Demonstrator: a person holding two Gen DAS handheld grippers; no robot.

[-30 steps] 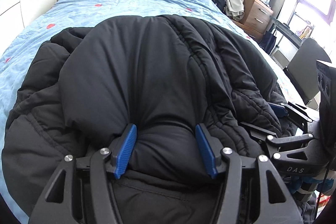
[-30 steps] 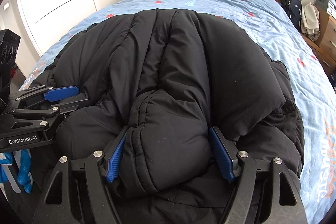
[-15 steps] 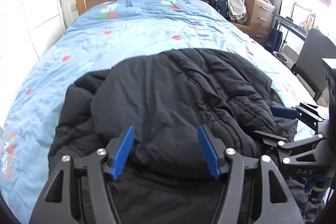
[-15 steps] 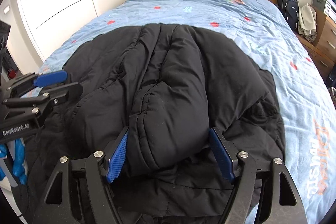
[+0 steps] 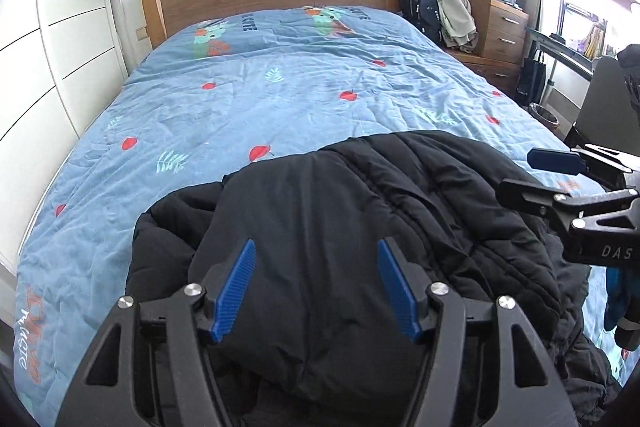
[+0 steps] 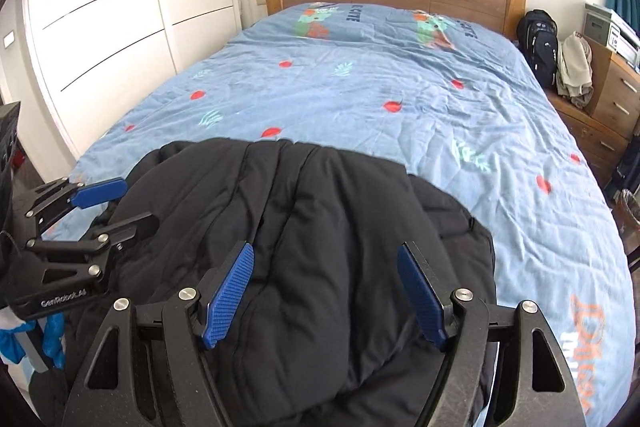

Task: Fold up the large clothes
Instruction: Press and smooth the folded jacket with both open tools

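Two grippers hover over the near end of the bed (image 5: 280,95), both empty. Left gripper (image 5: 318,287): jaws apart, pads look clear of the cloth. Right gripper (image 6: 324,291): the same, open, nothing pinched. Just beyond them the black puffer jacket (image 5: 340,203) lies bunched in a thick bundle, sides turned in. Main folds look done. The far-left edge is lumpy, so probably a final tidy or one more fold is left. Further off only blue cover shows.

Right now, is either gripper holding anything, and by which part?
Nothing appears held. The left gripper and right gripper stand open above the folded black jacket, pads apparently clear of its fabric.
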